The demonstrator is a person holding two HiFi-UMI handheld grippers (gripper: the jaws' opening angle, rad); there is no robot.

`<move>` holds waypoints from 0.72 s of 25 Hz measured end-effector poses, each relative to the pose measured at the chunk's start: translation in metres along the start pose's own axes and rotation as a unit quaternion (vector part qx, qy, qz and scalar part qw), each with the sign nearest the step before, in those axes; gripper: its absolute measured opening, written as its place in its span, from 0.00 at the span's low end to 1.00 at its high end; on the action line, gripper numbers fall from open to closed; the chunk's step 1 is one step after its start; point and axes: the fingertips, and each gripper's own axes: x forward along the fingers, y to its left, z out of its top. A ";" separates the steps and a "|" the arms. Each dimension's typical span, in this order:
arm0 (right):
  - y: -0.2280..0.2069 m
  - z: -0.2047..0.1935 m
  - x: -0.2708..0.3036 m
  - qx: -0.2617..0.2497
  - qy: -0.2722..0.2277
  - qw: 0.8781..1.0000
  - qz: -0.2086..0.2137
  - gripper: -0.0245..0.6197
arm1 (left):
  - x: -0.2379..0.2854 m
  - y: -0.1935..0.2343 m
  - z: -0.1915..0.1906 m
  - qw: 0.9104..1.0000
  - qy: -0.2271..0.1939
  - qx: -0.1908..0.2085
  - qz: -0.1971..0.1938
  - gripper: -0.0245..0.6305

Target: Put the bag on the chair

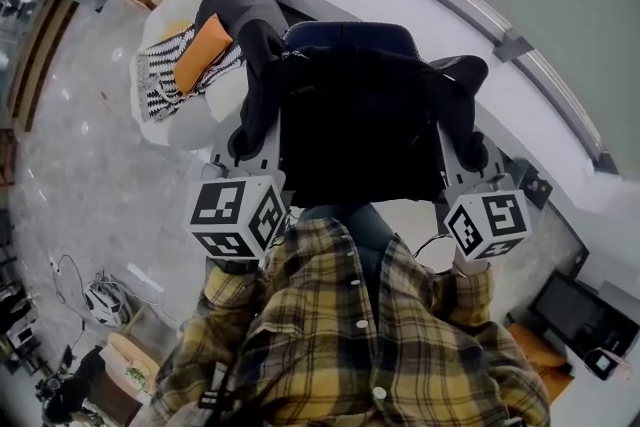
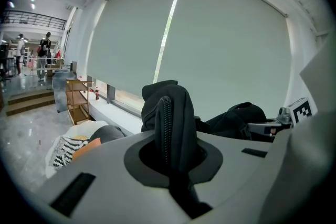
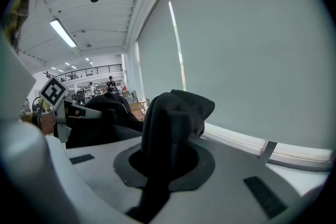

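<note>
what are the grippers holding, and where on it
The bag: left gripper clamps a bunched fold at its left side, right gripper one at its right side.

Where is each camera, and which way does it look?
Head view: on the person's head, looking down at the bag between left gripper and right gripper; checked shirt shows.
Left gripper view: on the left gripper, looking along its jaws, shut on the bag, toward the window blind; the right gripper shows.
Right gripper view: on the right gripper, also facing the blind; the left gripper shows.
Shared: both gripper views see the bag and blind.
</note>
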 end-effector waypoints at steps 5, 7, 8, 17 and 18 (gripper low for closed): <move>0.000 -0.027 0.010 0.008 0.027 1.000 -0.002 0.10 | 0.011 0.008 -0.025 1.000 0.030 -0.004 0.003 0.09; 0.000 -0.039 0.016 0.009 0.038 0.999 -0.002 0.10 | 0.017 0.012 -0.037 0.999 0.043 -0.004 0.005 0.09; -0.001 -0.045 0.020 0.009 0.043 0.999 -0.002 0.10 | 0.020 0.014 -0.043 0.999 0.049 -0.004 0.006 0.09; -0.010 -0.109 0.048 0.020 0.093 0.995 -0.006 0.10 | 0.053 0.026 -0.104 0.994 0.106 -0.002 0.012 0.09; -0.012 -0.116 0.053 0.020 0.095 0.995 -0.006 0.10 | 0.058 0.028 -0.110 0.994 0.108 -0.001 0.012 0.09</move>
